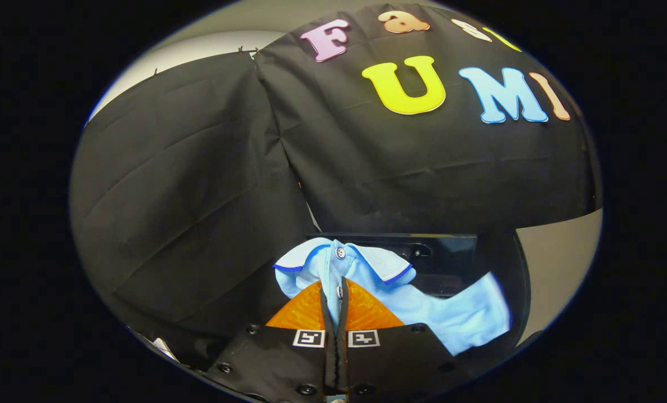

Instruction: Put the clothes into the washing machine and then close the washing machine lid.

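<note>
Cloth of the booth wall [199, 184], black and creased, spans from 9 o'clock through 12 to 3 o'clock beyond the fingers, hung in two panels that meet at a seam running down toward the centre. Pale surface [557, 263] shows at 3 to 4 o'clock, beside the cloth's lower right edge.

Dark glossy panel [451, 257], apparently part of the washing machine, sits just ahead of the fingers at about 1 o'clock from them, below the cloth; it carries a small dark fitting. What part of the machine it is cannot be told.

Light blue polo shirt [451, 313] hangs in front of that panel. Its collar, edged in darker blue, spreads at 12 o'clock above the fingertips; the body of the shirt trails away toward 3 to 4 o'clock.

Gripper [335, 302] at 6 o'clock: jaws drawn nearly together, clamped on the shirt's buttoned placket, which runs down the narrow gap between the two fingers. One button sits between the tips, another just above on the collar.
</note>
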`<state>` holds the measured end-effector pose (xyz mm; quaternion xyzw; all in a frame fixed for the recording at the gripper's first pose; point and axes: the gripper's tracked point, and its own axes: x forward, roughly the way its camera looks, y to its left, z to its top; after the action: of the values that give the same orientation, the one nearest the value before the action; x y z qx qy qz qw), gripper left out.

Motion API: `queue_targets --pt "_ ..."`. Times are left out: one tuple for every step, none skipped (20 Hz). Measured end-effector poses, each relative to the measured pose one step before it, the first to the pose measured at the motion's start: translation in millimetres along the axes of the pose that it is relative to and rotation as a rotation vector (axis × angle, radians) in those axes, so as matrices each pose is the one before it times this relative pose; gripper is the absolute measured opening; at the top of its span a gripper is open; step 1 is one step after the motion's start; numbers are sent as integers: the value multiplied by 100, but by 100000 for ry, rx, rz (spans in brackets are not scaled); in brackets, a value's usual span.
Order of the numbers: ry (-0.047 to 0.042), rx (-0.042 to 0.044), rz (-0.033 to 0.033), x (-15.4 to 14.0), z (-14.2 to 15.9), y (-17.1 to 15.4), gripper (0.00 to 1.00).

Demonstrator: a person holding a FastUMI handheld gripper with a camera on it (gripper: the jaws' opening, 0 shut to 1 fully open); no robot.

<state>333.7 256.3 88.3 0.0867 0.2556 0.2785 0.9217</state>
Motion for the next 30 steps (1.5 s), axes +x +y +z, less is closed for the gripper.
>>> queue_targets --pt "664 -161 -105 752 -156 -39 1" --pt "337 689 278 682 -371 223 1" --pt "252 943 -98 755 -389 74 1" --pt "626 437 -164 684 -581 185 1" --pt "1133 -326 -518 680 -640 114 1" --pt "963 -679 -517 545 -711 72 1" --pt "751 -743 -618 643 -599 71 1" --pt "586 -920 -956 630 -690 -135 1" --pt "776 -977 -1399 694 -614 -249 1" --pt "603 -1032 -1455 636 -669 -111 1" --pt "588 -1182 -1721 653 -505 -293 1" --pt "422 -1115 -1719 684 -670 -252 1" --pt "167 -858 -1551 646 -556 -223 1" --pt "148 -577 -1522 690 -556 -253 1" --pt "117 -408 -1533 642 -457 -302 1" --pt "198 -252 -1261 562 -455 -173 2" --pt "481 -422 -1208 466 -422 -105 2" --pt "173 -807 -1320 482 -745 10 2" --pt "338 -705 -1461 513 -509 -218 2" --pt "161 -564 -999 603 -540 -25 2" --pt "-60 -191 -1290 657 -378 -96 2" --pt "222 -187 -1067 764 -413 -127 2" --pt "999 -587 -1175 655 -559 -240 2" --pt "1085 -665 -1200 482 -605 -114 2" --pt "1132 -779 -425 503 -576 -84 2" --pt "535 -510 -685 488 -775 2 4" --pt "969 -740 -1129 430 -526 -94 4" --pt "1544 -687 -1312 459 -588 -39 4" --pt "1164 -737 -2108 363 -543 -281 7" --pt "1669 -549 -1399 437 -662 -73 8"
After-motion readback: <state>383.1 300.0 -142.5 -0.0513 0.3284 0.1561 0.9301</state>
